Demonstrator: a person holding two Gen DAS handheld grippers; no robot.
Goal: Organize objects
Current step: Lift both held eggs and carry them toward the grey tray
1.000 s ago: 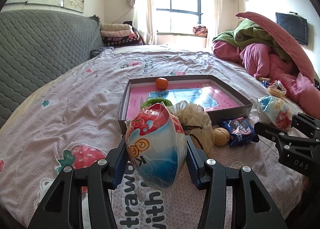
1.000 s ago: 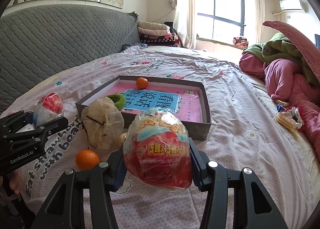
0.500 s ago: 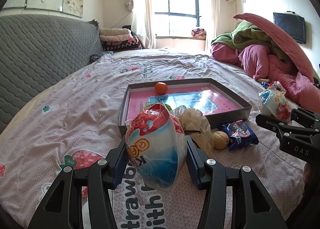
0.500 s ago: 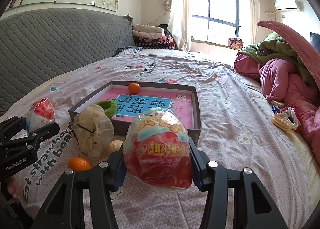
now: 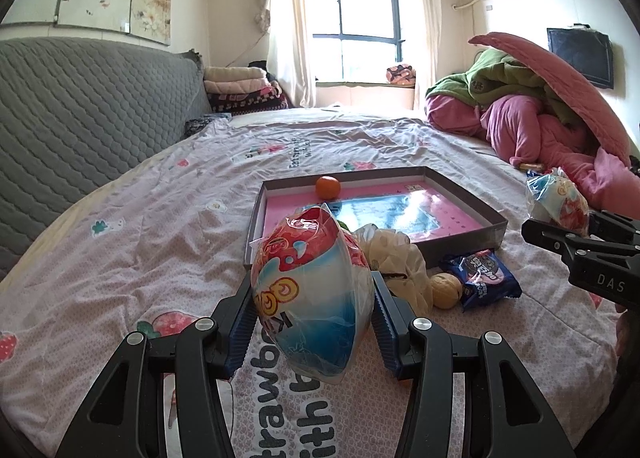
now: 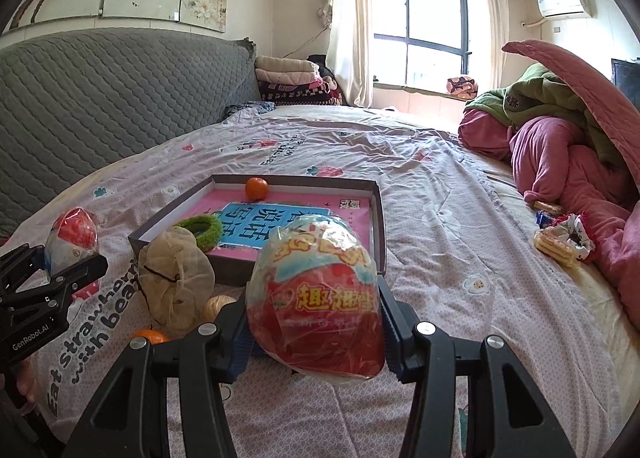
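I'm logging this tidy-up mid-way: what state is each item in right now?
Left gripper: shut on blue-and-red snack egg, lifted.
Right gripper: shut on red snack egg, lifted.
Box tray: open, holding orange and green ring.
Cookie packet: sealed, lying outside tray.

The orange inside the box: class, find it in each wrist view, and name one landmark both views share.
Left wrist view: the orange sits at the far wall of the box, above centre.
Right wrist view: the same orange lies in the box's far left corner, left of centre.
Shared landmark: the window.
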